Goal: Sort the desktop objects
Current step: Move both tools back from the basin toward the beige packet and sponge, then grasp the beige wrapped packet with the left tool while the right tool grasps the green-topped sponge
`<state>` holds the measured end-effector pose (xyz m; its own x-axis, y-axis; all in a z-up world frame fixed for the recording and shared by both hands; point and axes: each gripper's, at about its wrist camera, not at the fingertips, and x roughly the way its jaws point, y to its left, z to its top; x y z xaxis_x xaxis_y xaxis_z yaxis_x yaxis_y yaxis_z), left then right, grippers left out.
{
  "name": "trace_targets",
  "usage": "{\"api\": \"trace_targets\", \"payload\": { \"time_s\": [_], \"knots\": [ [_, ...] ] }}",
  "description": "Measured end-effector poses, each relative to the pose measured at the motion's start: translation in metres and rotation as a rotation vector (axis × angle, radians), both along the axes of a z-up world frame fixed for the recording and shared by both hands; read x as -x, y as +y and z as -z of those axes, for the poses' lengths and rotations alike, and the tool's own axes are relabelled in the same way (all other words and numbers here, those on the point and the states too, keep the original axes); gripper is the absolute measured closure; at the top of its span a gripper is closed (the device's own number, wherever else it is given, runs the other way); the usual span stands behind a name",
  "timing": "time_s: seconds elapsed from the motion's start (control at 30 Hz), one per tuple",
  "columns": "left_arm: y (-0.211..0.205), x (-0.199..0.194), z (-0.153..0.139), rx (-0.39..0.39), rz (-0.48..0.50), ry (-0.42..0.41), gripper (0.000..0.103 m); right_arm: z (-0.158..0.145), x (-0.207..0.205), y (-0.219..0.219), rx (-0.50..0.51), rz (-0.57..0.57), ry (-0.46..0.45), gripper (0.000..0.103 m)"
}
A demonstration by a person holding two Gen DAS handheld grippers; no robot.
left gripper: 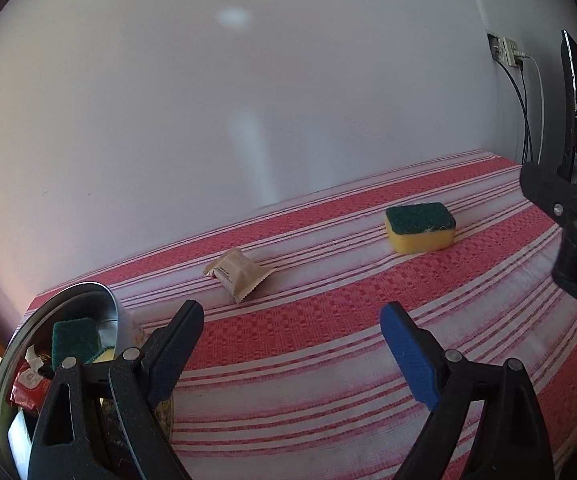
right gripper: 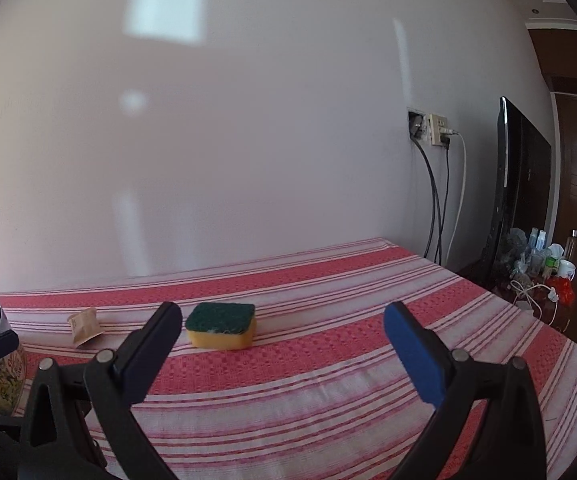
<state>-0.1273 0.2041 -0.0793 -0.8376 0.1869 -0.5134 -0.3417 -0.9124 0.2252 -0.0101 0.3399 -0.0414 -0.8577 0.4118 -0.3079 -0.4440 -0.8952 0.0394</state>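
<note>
The sorting seemed half done: the tin (left gripper: 28, 344) already held a sponge and wrappers. Both the left hand-held gripper (left gripper: 292, 332) and the right hand-held gripper (right gripper: 282, 336) stood apart, empty. On the counter (left gripper: 328, 360), a packet (left gripper: 238, 274) lay near the tin and a sponge (right gripper: 221, 326) farther from it. The right one probably needed to reach the sponge next.

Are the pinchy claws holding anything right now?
No. The left gripper and the right gripper are both open and empty; the sponge and the snack packet lie untouched on the cloth.

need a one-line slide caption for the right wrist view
Open right claw faces a yellow-green sponge on the striped tablecloth, a tan snack packet lying farther left.
</note>
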Motion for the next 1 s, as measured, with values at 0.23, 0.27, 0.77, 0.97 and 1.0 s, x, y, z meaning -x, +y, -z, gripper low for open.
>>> {"api": "trace_targets", "payload": {
  "time_s": [0.23, 0.27, 0.77, 0.97, 1.0],
  "knots": [
    [0.0, 0.059, -0.002, -0.052, -0.158, -0.042, 0.011, 0.002, 0.0, 0.016, 0.079, 0.004, -0.004, 0.0],
    [-0.002, 0.07, -0.001, -0.067, -0.19, -0.06, 0.011, 0.002, -0.001, 0.016, 0.08, 0.003, -0.002, 0.0],
    [-0.021, 0.171, 0.036, -0.199, -0.502, -0.392, 0.01, 0.005, 0.007, 0.014, 0.085, -0.044, -0.041, 0.0],
    [-0.02, 0.176, 0.035, -0.193, -0.487, -0.397, 0.01, 0.008, 0.01, 0.02, 0.12, -0.051, -0.053, 0.0],
    [-0.021, 0.175, 0.035, -0.192, -0.476, -0.396, 0.011, 0.009, 0.011, 0.022, 0.126, -0.049, -0.056, 0.0]
  ]
}}
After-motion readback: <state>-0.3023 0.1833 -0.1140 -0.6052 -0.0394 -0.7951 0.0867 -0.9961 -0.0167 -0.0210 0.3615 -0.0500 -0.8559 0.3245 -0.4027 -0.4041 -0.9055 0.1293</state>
